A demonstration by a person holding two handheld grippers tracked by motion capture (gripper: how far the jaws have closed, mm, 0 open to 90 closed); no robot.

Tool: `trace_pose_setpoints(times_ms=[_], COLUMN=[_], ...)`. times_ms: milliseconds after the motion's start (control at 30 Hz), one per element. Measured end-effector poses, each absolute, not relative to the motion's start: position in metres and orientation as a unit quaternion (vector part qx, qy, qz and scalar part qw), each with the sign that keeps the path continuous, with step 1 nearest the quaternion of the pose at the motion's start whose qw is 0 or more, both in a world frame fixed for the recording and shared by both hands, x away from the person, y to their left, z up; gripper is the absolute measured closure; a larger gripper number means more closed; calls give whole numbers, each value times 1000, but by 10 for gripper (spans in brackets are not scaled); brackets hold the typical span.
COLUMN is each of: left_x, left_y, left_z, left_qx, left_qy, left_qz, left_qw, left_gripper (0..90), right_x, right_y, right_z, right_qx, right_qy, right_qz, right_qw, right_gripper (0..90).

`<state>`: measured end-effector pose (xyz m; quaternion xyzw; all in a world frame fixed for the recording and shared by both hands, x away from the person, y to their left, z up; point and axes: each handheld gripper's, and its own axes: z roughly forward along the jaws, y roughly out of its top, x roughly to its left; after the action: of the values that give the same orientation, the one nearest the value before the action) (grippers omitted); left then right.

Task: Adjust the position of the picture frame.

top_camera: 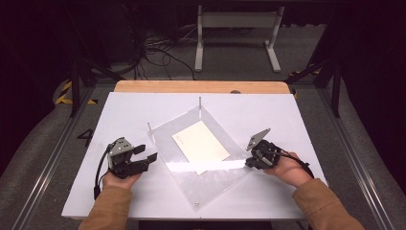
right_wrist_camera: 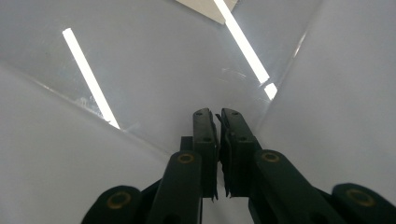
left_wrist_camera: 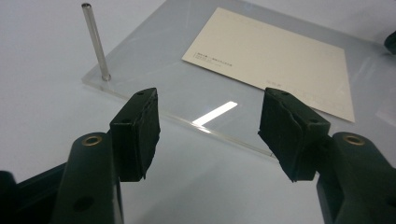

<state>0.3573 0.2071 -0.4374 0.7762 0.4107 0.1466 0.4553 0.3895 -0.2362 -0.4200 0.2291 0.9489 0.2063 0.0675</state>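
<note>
A clear acrylic plate (top_camera: 206, 187) lies turned like a diamond on the white table (top_camera: 268, 110), with a cream card (top_camera: 201, 141) on it. Thin metal pins (top_camera: 199, 101) stand at its corners. My left gripper (top_camera: 149, 152) is open just off the plate's left edge. In the left gripper view the open jaws (left_wrist_camera: 210, 126) frame that edge (left_wrist_camera: 163, 60), one pin (left_wrist_camera: 95, 42) and the card (left_wrist_camera: 275, 56). My right gripper (top_camera: 249, 162) sits at the plate's right corner. In the right gripper view its jaws (right_wrist_camera: 218, 114) are pressed together where the clear corner (right_wrist_camera: 163, 70) converges.
The white board rests on a wooden tabletop (top_camera: 201, 86) whose far edge shows. Beyond it stand a white frame (top_camera: 237, 38) and cables on the floor. Bare white surface lies around the plate on every side.
</note>
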Motion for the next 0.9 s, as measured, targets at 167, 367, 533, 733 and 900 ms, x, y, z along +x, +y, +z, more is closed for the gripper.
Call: trace_pose_setpoints(times_ms=[167, 367, 533, 733, 900], left_x=[360, 366, 381, 407, 421], left_y=[207, 206, 207, 206, 205], left_z=[-442, -448, -449, -449, -447], left_qx=[789, 788, 758, 757, 735], left_qy=[419, 447, 482, 467, 488], left_qz=[137, 141, 179, 181, 204], left_qw=[429, 399, 402, 420, 424], left_gripper=[438, 548, 392, 436, 416], right_x=[370, 355, 350, 346, 345], right_y=[-230, -224, -222, -215, -221], right_z=[-421, -423, -423, -426, -421], right_qx=[211, 199, 195, 182, 194], right_qy=[951, 953, 952, 952, 944], right_qz=[214, 222, 228, 245, 263], right_qw=[70, 63, 58, 31, 52], right_gripper=[845, 845, 846, 893, 857])
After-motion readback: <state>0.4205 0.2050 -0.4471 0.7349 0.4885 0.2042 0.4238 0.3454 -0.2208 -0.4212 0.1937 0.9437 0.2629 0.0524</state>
